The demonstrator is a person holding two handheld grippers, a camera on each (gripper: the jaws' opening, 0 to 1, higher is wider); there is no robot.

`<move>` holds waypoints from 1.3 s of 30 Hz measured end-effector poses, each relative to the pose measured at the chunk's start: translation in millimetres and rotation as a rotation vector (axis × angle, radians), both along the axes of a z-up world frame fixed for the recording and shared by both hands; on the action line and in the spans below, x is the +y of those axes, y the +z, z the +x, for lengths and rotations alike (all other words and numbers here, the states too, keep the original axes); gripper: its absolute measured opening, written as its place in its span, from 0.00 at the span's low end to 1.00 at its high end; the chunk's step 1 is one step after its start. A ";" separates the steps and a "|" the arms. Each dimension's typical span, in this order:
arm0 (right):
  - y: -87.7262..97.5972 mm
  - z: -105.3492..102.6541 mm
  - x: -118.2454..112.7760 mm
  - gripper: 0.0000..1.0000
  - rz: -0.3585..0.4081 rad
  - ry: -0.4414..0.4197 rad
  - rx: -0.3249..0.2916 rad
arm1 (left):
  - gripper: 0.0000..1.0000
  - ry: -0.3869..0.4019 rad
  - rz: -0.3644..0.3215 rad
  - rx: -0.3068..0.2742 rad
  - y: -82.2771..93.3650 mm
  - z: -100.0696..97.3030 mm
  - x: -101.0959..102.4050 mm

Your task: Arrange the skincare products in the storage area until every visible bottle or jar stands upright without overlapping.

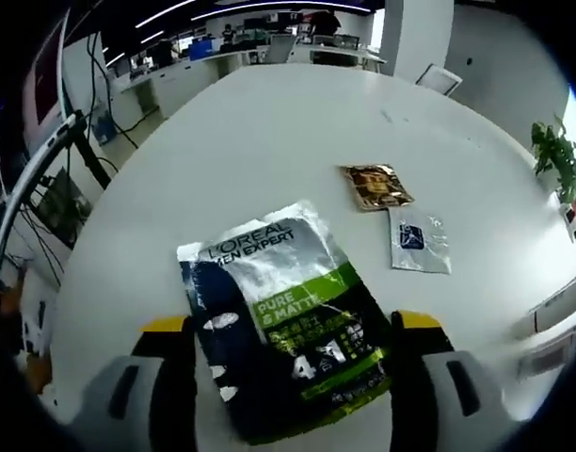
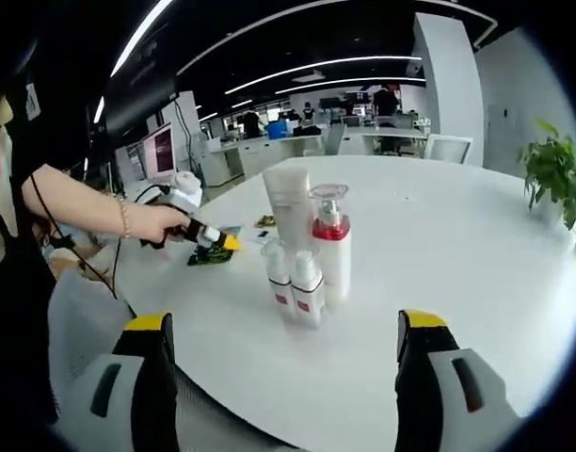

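Flat, sachet (image 1: 286,325) lengthwise between left tool (image 1: 293,325)

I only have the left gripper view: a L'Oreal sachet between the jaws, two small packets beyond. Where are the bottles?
Observer: In the right gripper view, a cluster of bottles stands on the white table, ahead of the right gripper.
Operator: All upright?
Observer: Yes. A tall white tube, a pump bottle with a red band and two small bottles in front, packed close.
Operator: Right gripper holding anything?
Observer: No, its jaws are spread with nothing between them.
Operator: Where's my gripper from there?
Observer: At the left of that view, the left gripper is held by a person's hand, tips at a dark green sachet.
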State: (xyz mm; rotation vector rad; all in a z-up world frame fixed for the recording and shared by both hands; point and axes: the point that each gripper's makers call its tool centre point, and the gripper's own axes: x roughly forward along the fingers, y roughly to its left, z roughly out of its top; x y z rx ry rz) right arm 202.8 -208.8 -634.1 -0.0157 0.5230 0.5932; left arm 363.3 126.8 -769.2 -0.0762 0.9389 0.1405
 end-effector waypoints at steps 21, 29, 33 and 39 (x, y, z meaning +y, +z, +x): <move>1.1 0.6 -11.0 0.97 0.009 -0.012 -0.019 | 0.10 -0.172 -0.032 -0.099 0.5 6.7 -16.5; 14.2 2.1 8.1 0.96 0.035 0.017 -0.048 | 0.06 -0.323 -0.071 -0.185 25.3 -4.2 -36.5; 24.3 0.9 19.6 0.95 0.051 0.044 -0.065 | 0.06 -0.443 -0.083 -0.245 47.8 -8.4 -53.0; 40.5 1.4 31.6 0.94 0.074 0.074 -0.096 | 0.06 -0.547 -0.061 -0.313 82.3 -19.8 -66.0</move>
